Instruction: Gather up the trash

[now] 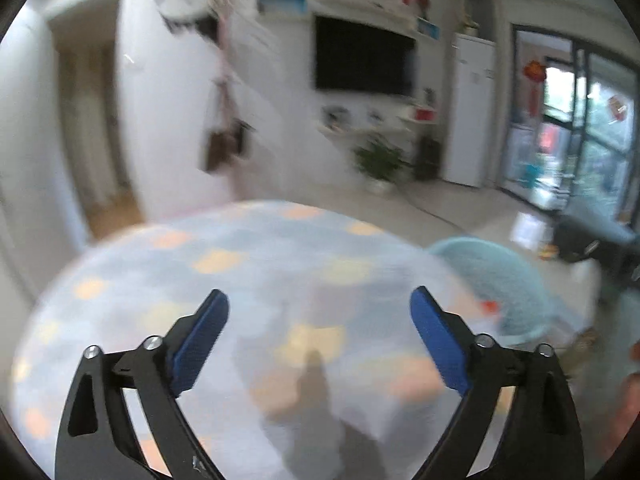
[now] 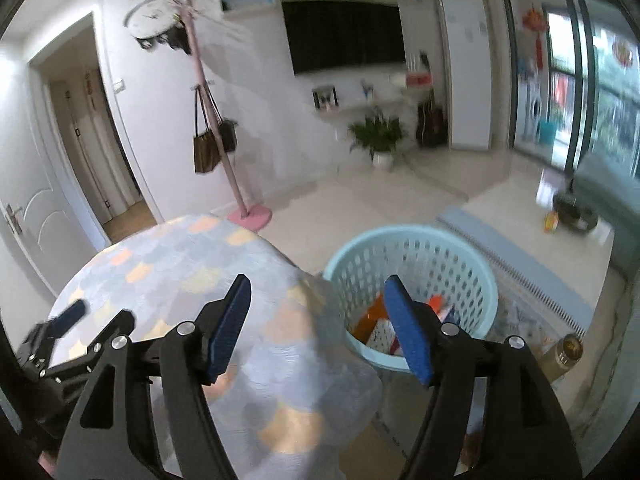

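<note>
A light blue plastic basket stands on the floor right of a round table with a pastel patterned cloth. Orange, red and white packaging pieces lie inside it. My right gripper is open and empty, above the table's right edge and the basket's left rim. My left gripper is open and empty over the tabletop; it also shows at the left of the right wrist view. The basket appears blurred at the right of the left wrist view.
A pink coat stand with bags stands behind the table. A potted plant, a wall TV and a white cabinet line the far wall. A bottle stands on the floor right of the basket. A blue rug lies beyond.
</note>
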Action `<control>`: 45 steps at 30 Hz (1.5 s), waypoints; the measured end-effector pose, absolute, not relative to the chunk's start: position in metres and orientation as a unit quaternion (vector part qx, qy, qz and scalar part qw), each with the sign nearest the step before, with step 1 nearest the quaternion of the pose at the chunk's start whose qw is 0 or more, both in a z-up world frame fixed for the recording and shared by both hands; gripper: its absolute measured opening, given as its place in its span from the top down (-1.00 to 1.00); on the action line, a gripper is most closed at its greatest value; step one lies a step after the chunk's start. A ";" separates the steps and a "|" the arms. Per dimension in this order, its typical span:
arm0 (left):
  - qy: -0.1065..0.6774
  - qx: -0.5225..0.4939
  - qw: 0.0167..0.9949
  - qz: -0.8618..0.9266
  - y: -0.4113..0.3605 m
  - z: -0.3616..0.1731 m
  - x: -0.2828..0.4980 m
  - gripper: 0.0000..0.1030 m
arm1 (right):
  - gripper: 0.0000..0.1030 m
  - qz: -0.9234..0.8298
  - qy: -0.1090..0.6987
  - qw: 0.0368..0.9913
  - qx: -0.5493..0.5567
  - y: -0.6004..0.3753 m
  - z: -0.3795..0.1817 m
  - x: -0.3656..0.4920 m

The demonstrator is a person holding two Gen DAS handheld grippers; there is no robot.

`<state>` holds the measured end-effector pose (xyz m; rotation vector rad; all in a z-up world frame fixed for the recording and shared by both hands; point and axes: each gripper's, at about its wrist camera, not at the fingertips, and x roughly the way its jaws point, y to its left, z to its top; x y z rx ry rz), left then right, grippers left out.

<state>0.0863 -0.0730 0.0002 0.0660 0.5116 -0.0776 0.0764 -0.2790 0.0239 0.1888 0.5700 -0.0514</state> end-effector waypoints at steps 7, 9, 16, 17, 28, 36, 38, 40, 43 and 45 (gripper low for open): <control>0.232 0.000 0.973 -0.002 -0.048 -0.005 0.066 -0.79 | -0.29 -0.034 0.226 0.970 0.080 -0.254 0.030 0.048; 0.225 -0.013 0.974 -0.001 -0.044 -0.004 0.066 -0.81 | -0.29 -0.038 0.222 0.972 0.072 -0.251 0.033 0.047; 0.222 -0.050 0.974 -0.004 -0.029 -0.007 0.064 -0.85 | -0.37 -0.043 0.213 0.974 0.064 -0.249 0.032 0.042; 0.223 -0.049 0.974 -0.003 -0.030 -0.008 0.064 -0.85 | -0.37 -0.044 0.212 0.974 0.061 -0.250 0.030 0.042; 0.199 -0.020 0.980 -0.007 -0.039 -0.006 0.058 -0.85 | -0.38 -0.049 0.221 0.972 0.058 -0.244 0.016 0.041; 0.200 -0.018 0.980 -0.008 -0.038 -0.008 0.059 -0.85 | -0.38 -0.043 0.234 0.970 0.055 -0.238 0.001 0.038; 0.200 -0.016 0.980 -0.008 -0.040 -0.009 0.059 -0.85 | -0.38 -0.044 0.235 0.969 0.056 -0.240 -0.001 0.038; 0.198 -0.012 0.980 -0.008 -0.041 -0.010 0.058 -0.85 | -0.38 -0.045 0.234 0.969 0.058 -0.242 -0.002 0.037; 0.193 -0.005 0.981 -0.007 -0.043 -0.009 0.057 -0.85 | -0.38 -0.048 0.236 0.969 0.061 -0.245 -0.004 0.038; 0.192 -0.002 0.981 -0.007 -0.043 -0.009 0.056 -0.85 | -0.38 -0.047 0.241 0.967 0.060 -0.245 -0.008 0.039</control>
